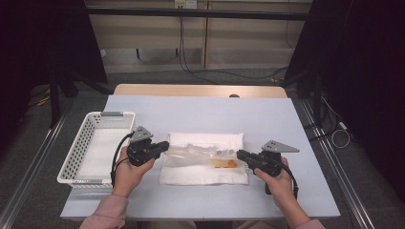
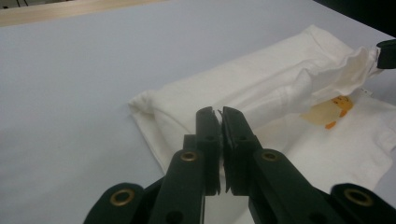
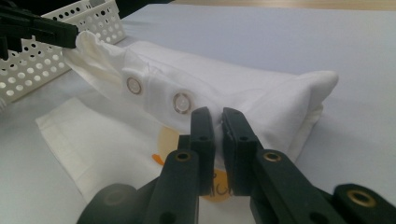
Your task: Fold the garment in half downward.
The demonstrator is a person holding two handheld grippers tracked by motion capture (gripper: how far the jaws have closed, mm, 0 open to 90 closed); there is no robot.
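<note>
My left tool point(image 1: 162, 145) and right tool point(image 1: 241, 155) are each pinching the white garment point(image 1: 205, 162) at mid-frame, seemingly half-folded; basket point(image 1: 76, 157) is waiting at left.

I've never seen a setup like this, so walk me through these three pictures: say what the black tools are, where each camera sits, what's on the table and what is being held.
No machine here: a person holds a hand tool with two black jaws in each hand, the left gripper and the right gripper.

The wide picture comes from a camera above the person, looking down on the pale blue table. The other two come from small cameras riding on each tool, looking along its jaws.

On the table lies a folded white garment with round snaps and an orange print. A white perforated basket stands to its left.

Both tools' jaws are shut, each pinching an end of a raised fold of the garment.
</note>
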